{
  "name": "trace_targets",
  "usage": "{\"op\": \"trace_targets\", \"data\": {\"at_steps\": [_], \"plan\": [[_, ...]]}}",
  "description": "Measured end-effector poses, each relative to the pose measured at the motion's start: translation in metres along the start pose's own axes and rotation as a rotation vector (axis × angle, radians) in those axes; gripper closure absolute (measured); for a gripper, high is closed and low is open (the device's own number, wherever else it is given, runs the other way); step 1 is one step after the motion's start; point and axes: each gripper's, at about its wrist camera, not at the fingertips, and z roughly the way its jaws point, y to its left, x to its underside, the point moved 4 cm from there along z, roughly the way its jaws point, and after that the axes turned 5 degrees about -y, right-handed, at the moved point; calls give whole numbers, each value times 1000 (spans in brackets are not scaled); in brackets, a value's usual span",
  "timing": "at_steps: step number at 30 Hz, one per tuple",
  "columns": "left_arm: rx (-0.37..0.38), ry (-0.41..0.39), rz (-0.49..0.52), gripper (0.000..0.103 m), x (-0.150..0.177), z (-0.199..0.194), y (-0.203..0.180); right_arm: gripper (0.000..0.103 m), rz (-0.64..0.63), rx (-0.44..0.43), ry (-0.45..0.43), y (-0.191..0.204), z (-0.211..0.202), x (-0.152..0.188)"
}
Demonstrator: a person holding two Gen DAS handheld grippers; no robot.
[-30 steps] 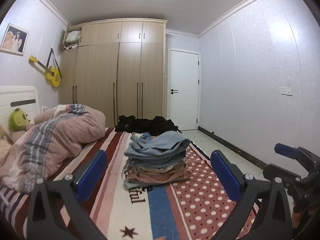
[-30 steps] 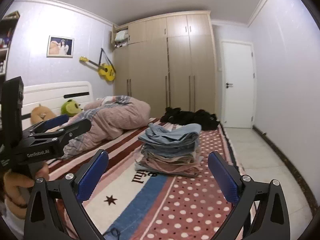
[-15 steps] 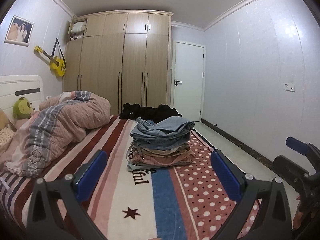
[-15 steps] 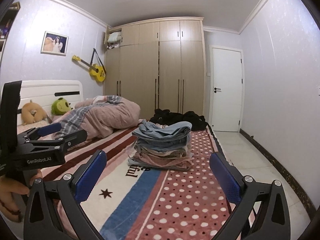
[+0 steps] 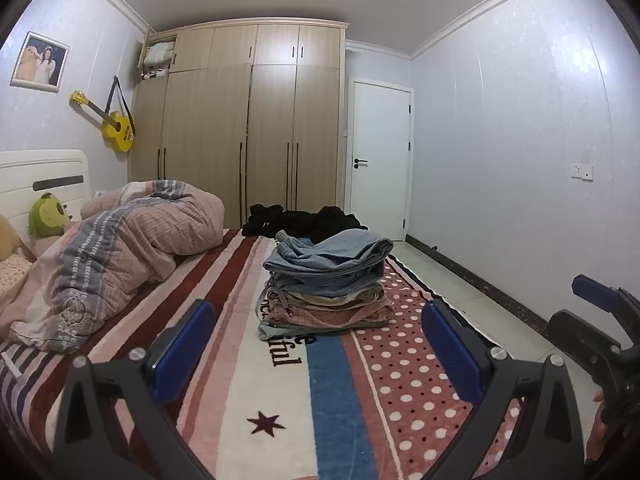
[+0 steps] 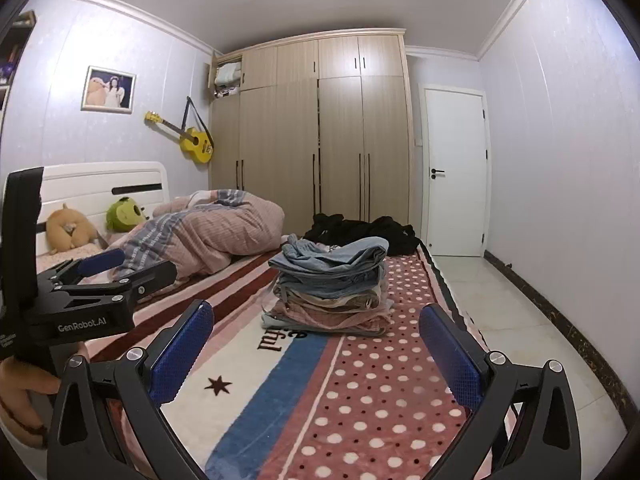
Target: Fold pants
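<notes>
Both the left tongs [image 5: 318, 344] and right tongs [image 6: 316, 344] gape empty above the bed blanket [image 5: 332, 392], facing the stack of folded pants [image 5: 326, 280].

Bed [image 5: 224, 364]: striped, dotted blanket cover.
Middle: stack [image 5: 326, 284] of folded pants.
Far end: black clothes [image 5: 304, 222].
Left: rumpled quilt [image 5: 120, 256]; toys [image 6: 124, 213] by headboard.
</notes>
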Motion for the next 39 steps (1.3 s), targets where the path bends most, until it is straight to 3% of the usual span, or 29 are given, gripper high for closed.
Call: {"op": "trace_targets", "data": {"at_steps": [39], "plan": [[-28,7,4,1,6,4,2,0,2,-12,-11,7,-1,-3]]}}
